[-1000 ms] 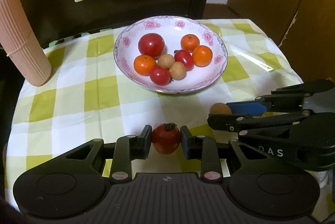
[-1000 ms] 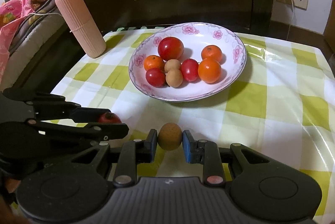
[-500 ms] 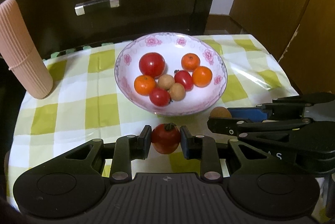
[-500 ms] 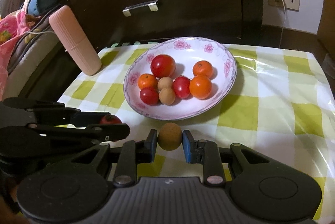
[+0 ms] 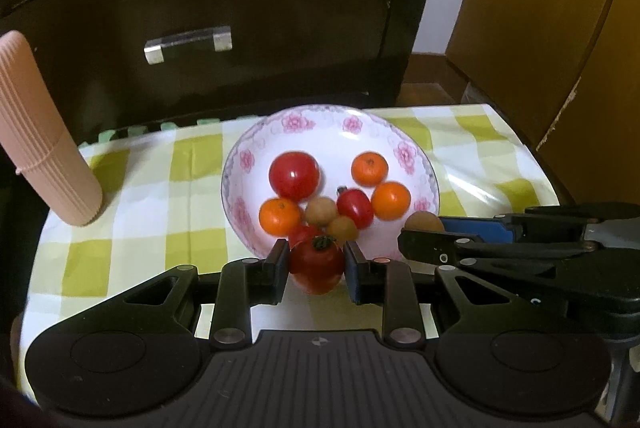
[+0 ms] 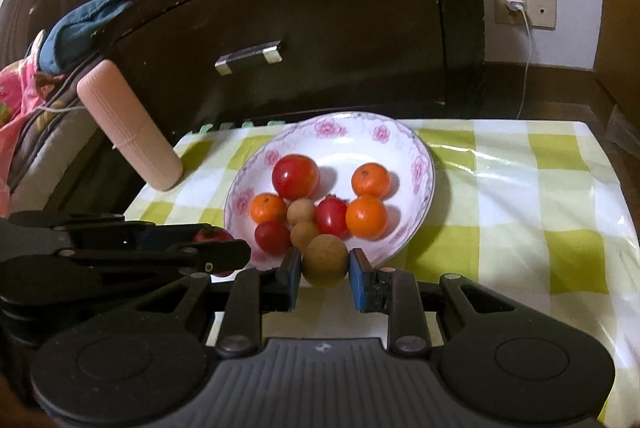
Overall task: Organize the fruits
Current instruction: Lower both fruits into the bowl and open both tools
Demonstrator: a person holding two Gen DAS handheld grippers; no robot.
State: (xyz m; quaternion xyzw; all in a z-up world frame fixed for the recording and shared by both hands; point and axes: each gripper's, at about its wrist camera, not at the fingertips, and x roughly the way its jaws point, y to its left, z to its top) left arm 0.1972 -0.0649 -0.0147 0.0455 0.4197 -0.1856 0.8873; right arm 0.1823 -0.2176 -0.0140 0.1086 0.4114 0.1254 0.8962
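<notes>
We see left gripper point(image 5: 316, 268) clamping glossy red green-stemmed tomato point(image 5: 317, 263); right gripper point(image 6: 325, 268) clamping matte tan round fruit point(image 6: 324, 260).

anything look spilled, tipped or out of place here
Nothing spilled or damaged. One oddity: the ribbed pink cylinder at the table's far left corner leans instead of standing upright. The fruit sits neatly in the floral bowl.

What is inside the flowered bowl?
The bowl holds three oranges, three tomatoes and two brown fruits. Its near rim is hidden behind the held fruits.
</notes>
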